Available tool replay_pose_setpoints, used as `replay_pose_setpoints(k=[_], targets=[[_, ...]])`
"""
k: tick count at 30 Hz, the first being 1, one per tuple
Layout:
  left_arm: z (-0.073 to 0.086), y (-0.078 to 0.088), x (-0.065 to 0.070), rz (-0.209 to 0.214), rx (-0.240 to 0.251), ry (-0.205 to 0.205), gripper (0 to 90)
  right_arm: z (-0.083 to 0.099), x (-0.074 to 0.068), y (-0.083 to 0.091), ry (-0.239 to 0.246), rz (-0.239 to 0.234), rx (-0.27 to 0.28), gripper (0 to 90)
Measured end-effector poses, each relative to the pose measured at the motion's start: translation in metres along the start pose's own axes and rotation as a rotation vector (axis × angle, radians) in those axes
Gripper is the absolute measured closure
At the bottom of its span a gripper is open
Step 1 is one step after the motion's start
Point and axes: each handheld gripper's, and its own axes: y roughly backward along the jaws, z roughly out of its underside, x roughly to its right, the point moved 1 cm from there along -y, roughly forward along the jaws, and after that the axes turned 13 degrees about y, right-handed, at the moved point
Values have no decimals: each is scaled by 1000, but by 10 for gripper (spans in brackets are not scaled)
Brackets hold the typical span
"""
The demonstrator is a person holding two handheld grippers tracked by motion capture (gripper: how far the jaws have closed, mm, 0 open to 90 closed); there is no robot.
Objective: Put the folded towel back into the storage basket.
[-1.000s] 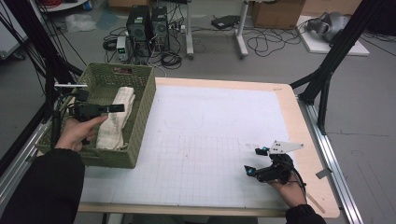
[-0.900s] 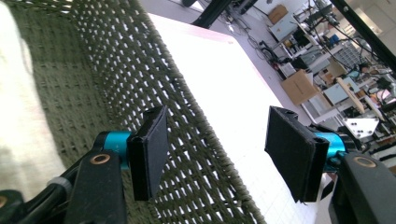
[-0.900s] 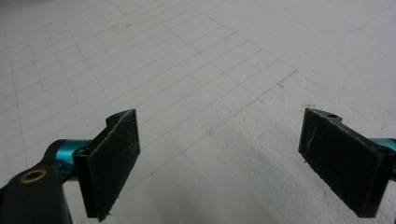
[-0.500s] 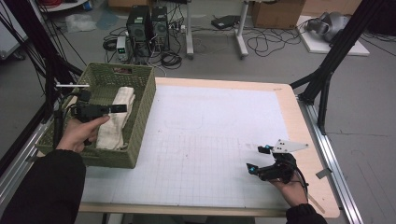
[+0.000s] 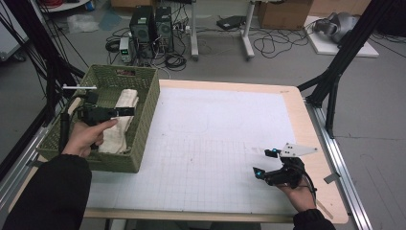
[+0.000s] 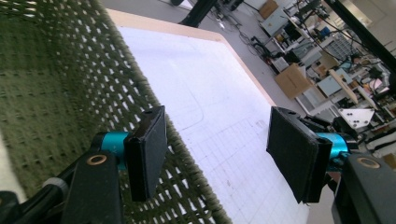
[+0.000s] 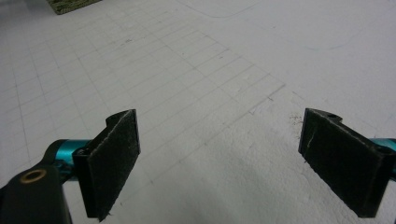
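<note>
At nine o'clock on the desk (image 5: 230,143) stands a green basket (image 5: 143,129) with a folded cream cloth (image 5: 122,122) lying inside. Over it hangs the left gripper (image 5: 125,111), jaws apart and empty, probably positioned to reach down for the cloth. Toward four o'clock the right gripper (image 5: 264,163) rests low, jaws wide with nothing between them, apparently waiting its turn.

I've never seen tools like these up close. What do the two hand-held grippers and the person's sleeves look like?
Each gripper is a black pistol-shaped tool. The left gripper has two flat rectangular black pads on turquoise metal stubs, and the right gripper has the same build. A grey three-cornered plate tops the right one, and a black cable trails from the left. The person wears black long sleeves.
</note>
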Motion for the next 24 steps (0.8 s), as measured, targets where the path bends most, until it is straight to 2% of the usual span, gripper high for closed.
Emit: replay_pose_setpoints(k=[24], targets=[[9,-22,19,18,-29,-32,375,-1,0,-1,9,-4,0,118]])
